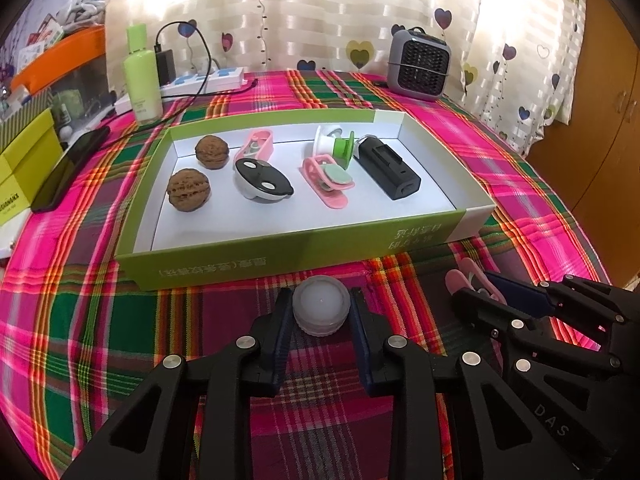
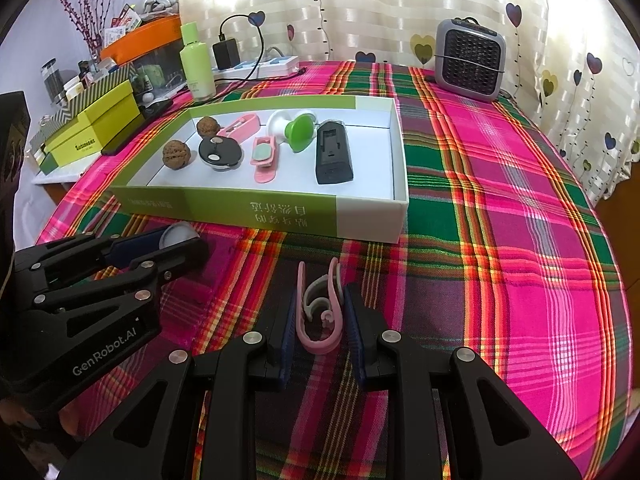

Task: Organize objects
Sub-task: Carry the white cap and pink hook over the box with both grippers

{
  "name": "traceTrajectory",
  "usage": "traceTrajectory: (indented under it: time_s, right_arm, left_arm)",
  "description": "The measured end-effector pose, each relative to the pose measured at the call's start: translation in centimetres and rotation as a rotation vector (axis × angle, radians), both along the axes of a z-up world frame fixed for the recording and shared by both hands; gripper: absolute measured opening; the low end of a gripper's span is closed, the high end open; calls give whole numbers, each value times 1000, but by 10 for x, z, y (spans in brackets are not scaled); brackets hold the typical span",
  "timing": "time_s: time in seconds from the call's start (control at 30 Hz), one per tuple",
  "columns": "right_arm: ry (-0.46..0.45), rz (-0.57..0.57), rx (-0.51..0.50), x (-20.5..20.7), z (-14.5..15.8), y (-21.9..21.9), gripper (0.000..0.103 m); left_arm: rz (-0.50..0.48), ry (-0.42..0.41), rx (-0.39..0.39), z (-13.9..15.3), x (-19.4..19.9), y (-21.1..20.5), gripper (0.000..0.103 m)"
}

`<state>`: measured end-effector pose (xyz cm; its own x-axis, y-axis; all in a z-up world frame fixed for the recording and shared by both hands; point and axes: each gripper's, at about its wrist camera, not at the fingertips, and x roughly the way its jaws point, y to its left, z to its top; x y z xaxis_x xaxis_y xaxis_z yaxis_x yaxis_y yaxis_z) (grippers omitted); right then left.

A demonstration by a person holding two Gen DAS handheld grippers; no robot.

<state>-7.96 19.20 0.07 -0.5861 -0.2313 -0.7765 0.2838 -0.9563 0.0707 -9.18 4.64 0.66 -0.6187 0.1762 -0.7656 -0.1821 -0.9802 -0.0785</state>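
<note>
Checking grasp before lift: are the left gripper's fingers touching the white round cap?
Touching. In the left wrist view both fingers press against the sides of the white round cap, with no gap visible on either side of it.

woven plaid tablecloth (image 1: 120, 320); rough walnuts (image 1: 188, 190)

"GenRobot.AI" on left tool (image 2: 182, 246), "DAS" on right tool (image 1: 480, 292)
</note>
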Motion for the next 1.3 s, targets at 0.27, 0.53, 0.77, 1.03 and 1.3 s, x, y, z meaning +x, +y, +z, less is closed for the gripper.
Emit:
traceTrajectory:
  time_s: [0.27,0.53,0.77,1.03,1.3]
  right_arm:
    - [2,4,-15,0,3,0,24]
    - [5,5,-17,0,7,0,24]
    - [20,11,-17,2,16,-1,24]
    - [41,27,-22,4,28,-5,24]
    - [71,34,-20,-4,42,-9,24]
  left_arm:
    - [4,14,13,5,2,-5,26]
    - [5,28,19,12,3,-8,26]
    - [5,43,21,19,5,-10,26]
    - [4,68,17,33,5,-13,26]
    - [-7,86,40,45,-4,-17,26]
